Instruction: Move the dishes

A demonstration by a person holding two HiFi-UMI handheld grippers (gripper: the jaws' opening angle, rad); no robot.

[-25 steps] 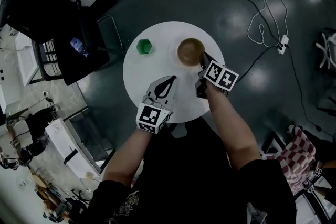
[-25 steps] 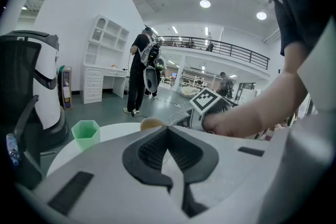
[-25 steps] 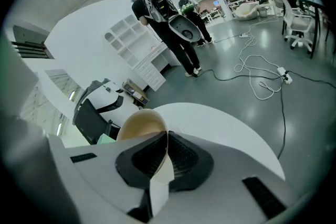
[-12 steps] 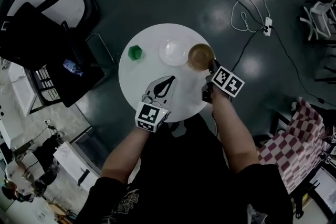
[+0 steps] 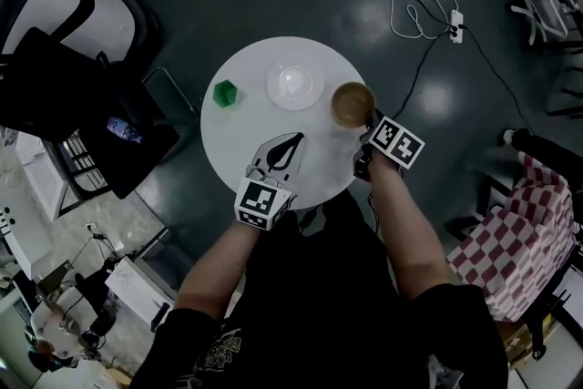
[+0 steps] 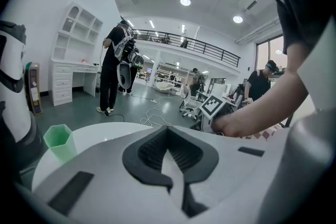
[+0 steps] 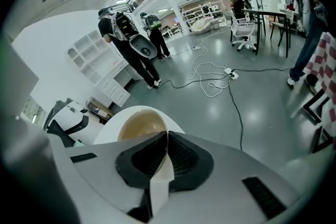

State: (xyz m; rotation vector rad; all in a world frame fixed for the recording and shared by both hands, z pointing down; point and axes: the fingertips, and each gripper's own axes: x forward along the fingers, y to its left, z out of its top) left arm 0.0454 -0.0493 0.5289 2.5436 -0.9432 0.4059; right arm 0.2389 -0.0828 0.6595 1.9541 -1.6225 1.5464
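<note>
Mid-carry, by the look of it: brown round bowl pinched at its near rim by the right tongs, pads closed on the thin wall, nothing inside. Placed at about 3 o'clock on the round white tabletop, right at the edge. Resting or lifted: impossible to tell from above.

Apart from the bowl, toward 12 o'clock of the tabletop's centre: shallow white plate, bare. At 10 o'clock: green hexagonal cup, upright, untouched. Left tongs closed on nothing, jaws together, low over the tabletop at 6 o'clock, pointing toward the centre.

Step in hand, as a judgement: shifting the bowl toward the 3 o'clock side, destination not shown. Next move probably calls for a firm pinch and a level wrist, with the hold on one side of the rim only and the bowl prone to tipping. Then base set down flat before opening. After that, likely the plate: low and flat, awkward to pinch except by the rim.
</note>
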